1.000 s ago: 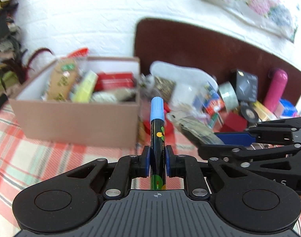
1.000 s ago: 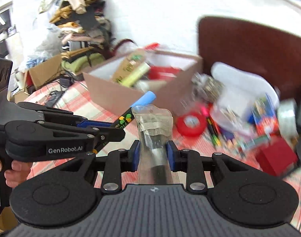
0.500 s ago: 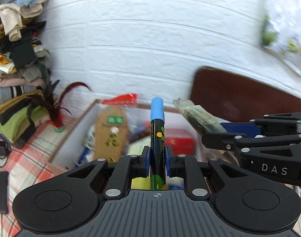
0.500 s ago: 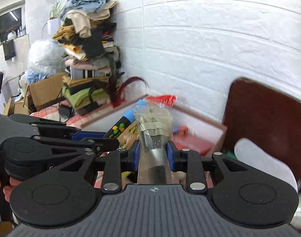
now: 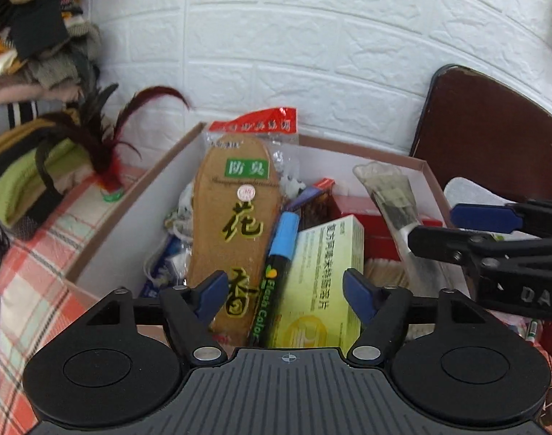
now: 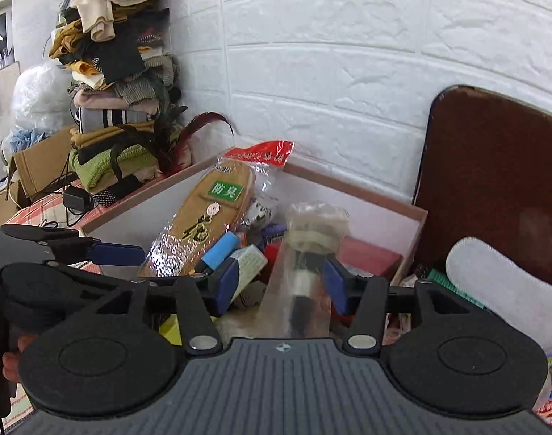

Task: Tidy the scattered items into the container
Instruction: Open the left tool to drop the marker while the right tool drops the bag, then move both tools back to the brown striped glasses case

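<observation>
Much of the box (image 5: 138, 203) is hidden from us: both gripper bodies cover its near wall, and the things at the bottom are a jumble we cannot sort out. Our left gripper (image 5: 285, 288) hangs over the box with its fingers spread wide and nothing between them. The one marker (image 5: 276, 272), black-bodied with a blue cap, lies in the box between the packaged insole (image 5: 232, 224) and the yellow-green carton (image 5: 319, 282); its long axis runs away from us, cap at the far end and tipped slightly right, while its lower end is cut off by the gripper body.

Our right gripper (image 6: 279, 286) also sits over the box with its fingers parted. The one clear packet (image 6: 305, 272), holding something dark we cannot identify, stands between them, long axis pointing away and upward, top tilted a little right. It looks blurred, and we cannot tell whether the right finger (image 6: 334, 282) touches it; the left finger stands clear of it.

We count one insole packet with a red header, leaning against the far left wall, one carton and a red flat box (image 5: 352, 204) behind it. Outside, on the checked surface (image 5: 26, 290), we see one feathered object (image 5: 105, 152), a stack of clothes (image 6: 109, 72) and a white insole (image 6: 504, 290) by the brown board (image 6: 493, 181).
</observation>
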Available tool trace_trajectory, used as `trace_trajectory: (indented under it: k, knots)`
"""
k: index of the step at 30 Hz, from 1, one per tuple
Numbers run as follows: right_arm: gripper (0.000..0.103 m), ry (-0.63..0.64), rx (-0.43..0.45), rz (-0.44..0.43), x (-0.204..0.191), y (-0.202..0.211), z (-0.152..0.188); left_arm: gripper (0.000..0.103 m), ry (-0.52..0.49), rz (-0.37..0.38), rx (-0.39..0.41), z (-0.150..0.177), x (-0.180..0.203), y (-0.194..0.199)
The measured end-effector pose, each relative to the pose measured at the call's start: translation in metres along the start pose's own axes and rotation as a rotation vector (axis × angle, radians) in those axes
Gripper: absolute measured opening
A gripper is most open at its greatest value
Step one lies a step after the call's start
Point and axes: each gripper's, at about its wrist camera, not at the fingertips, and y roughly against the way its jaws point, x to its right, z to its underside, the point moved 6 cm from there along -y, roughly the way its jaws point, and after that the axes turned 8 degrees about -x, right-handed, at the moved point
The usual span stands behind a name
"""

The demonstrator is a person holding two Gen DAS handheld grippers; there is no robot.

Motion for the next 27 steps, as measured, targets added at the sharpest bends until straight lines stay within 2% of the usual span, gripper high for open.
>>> trace_trajectory:
  k: [1,5,7,10,17,27]
  knots:
    - [0.070,0.003,-0.004,-0.004,0.000,0.000,0.004,0.083,0.004,0.005,-0.008,0.002,0.000,-0.002]
    - [0.075,0.015,-0.011,-0.007,-0.004,0.011,0.011,0.083,0.007,0.007,-0.007,0.007,0.008,0.009]
    - [0.091,0.003,0.004,-0.015,-0.004,0.025,0.011,0.090,0.008,0.017,0.003,0.007,0.012,0.021]
    - [0.100,0.000,0.048,-0.029,-0.003,0.055,0.013,0.096,0.012,0.031,0.020,0.009,0.021,0.043]
    - [0.103,-0.046,0.104,-0.008,0.010,0.125,0.041,0.100,-0.042,0.086,0.058,0.031,0.068,0.088]
    - [0.103,-0.072,0.124,0.115,0.049,0.208,0.121,0.101,-0.195,0.204,0.044,0.086,0.174,0.109]
